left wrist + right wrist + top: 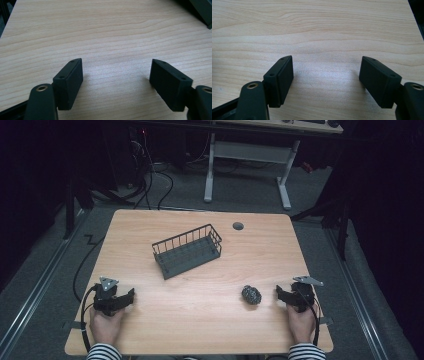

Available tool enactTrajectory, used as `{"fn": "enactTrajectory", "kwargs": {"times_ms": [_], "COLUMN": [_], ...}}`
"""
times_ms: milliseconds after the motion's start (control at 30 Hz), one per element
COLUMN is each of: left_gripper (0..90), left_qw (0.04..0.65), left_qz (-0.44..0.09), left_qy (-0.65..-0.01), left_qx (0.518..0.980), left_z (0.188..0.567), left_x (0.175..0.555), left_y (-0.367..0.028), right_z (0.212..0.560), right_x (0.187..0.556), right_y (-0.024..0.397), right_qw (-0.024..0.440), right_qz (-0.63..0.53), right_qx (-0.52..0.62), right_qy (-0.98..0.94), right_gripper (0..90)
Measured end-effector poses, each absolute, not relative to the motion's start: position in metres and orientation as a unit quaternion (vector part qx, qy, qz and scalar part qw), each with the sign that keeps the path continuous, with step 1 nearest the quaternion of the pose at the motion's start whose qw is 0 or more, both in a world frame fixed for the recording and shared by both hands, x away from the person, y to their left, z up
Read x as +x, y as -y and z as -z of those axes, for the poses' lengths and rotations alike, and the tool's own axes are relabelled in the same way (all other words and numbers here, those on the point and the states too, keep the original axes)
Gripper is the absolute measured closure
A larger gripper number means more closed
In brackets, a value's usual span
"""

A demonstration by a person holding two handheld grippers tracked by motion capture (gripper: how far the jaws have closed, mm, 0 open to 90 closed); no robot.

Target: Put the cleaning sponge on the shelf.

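I have both grippers low near the table's (150, 330) front edge, the left gripper (131, 296) by the left corner and the right gripper (278, 293) by the right, jaws wide on each and holding nothing. The scourer (251, 294) lies just beside the right gripper, toward the front right. The basket (187, 251) sits angled near the middle, well apart from it. I judge the pickup comes first: I should turn the right gripper onto the scourer, straddle it squarely, close gently, then lift clear over the basket's rim.
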State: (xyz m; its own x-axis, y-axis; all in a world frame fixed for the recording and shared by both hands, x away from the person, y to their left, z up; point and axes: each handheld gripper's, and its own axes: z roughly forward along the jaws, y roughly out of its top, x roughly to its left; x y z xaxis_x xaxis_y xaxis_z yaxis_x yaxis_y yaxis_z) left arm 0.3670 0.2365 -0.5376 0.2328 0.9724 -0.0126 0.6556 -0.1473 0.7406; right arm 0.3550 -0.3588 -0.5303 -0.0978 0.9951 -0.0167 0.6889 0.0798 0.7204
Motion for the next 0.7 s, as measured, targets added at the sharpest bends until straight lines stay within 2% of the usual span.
{"fn": "enactTrajectory", "kwargs": {"times_ms": [700], "left_gripper": [23.6], "left_qw": [0.318], "left_qz": [-0.238], "left_qy": [-0.566], "left_qx": [0.722], "left_z": [0.5364], "left_x": [0.3667], "left_y": [-0.2364], "right_z": [0.5303], "right_x": [0.3547], "right_y": [0.3585], "right_qw": [0.269], "right_qz": [-0.286], "right_qx": [0.612], "right_qy": [-0.686], "right_gripper": [27.8]}}
